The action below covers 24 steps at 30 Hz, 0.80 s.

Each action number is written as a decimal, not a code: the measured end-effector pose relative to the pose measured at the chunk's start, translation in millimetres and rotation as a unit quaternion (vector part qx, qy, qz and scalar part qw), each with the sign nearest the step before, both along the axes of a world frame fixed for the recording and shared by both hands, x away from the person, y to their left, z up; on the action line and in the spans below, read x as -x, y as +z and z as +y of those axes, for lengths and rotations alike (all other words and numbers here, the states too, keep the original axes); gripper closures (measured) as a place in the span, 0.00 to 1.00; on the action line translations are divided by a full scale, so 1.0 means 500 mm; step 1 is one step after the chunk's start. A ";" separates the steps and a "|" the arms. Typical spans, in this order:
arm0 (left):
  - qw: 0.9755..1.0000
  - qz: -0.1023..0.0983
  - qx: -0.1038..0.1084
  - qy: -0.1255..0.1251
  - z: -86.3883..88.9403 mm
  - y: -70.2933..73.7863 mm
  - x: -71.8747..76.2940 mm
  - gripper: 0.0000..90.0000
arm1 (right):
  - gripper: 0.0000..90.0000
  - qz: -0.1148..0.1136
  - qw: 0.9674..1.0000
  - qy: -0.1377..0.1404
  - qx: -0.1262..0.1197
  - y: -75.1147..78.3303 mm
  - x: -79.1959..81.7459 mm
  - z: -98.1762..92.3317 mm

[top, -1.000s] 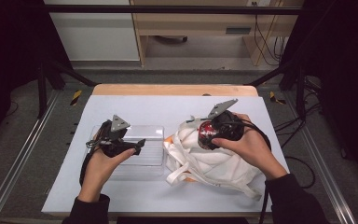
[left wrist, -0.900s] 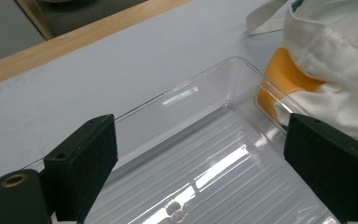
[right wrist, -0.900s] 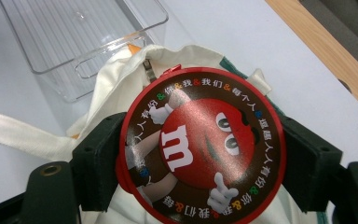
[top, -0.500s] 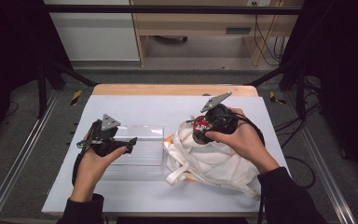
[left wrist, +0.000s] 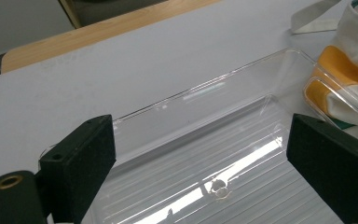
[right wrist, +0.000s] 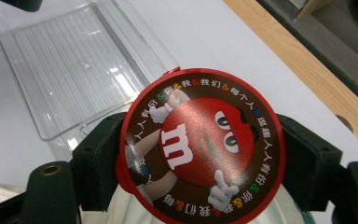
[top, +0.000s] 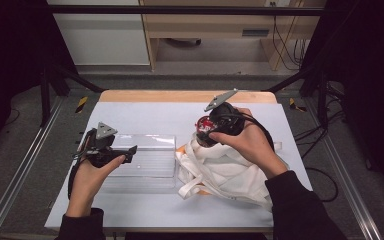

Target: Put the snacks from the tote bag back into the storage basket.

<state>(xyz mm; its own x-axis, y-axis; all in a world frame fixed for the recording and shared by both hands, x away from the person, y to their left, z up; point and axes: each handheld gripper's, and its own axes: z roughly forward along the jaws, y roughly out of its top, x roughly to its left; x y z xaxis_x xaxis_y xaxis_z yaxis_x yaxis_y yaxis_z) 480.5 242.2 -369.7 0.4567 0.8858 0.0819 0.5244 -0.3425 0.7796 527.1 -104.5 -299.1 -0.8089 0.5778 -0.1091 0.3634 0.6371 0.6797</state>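
My right gripper grips a red-lidded container over the white bag. My left gripper hovers at the clear tray's left end.

A table with a white top and a wooden back edge is holding 2 things. A clear plastic tray is lying flat on it. A white cloth bag is sitting just beside the tray.

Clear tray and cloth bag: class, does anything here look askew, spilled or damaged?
Nothing stands out. The clear tray lies flat and empty beside the crumpled cloth bag; the right gripper holds the candy tub with its lid on.
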 end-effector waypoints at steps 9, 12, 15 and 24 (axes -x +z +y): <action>1.000 -0.005 0.003 0.008 0.016 0.004 -0.001 0.08 | 0.28 -0.001 1.000 0.008 -0.006 0.008 -0.012 0.035; 1.000 -0.004 0.003 0.014 0.022 0.003 0.000 0.07 | 0.28 0.004 1.000 0.011 -0.011 0.006 -0.017 0.046; 1.000 -0.003 0.002 0.018 0.027 0.001 -0.001 0.07 | 0.28 0.004 1.000 0.013 -0.010 0.002 -0.023 0.060; 1.000 0.001 0.000 0.023 0.034 -0.003 -0.003 0.07 | 0.28 0.009 1.000 0.024 -0.008 -0.010 -0.038 0.099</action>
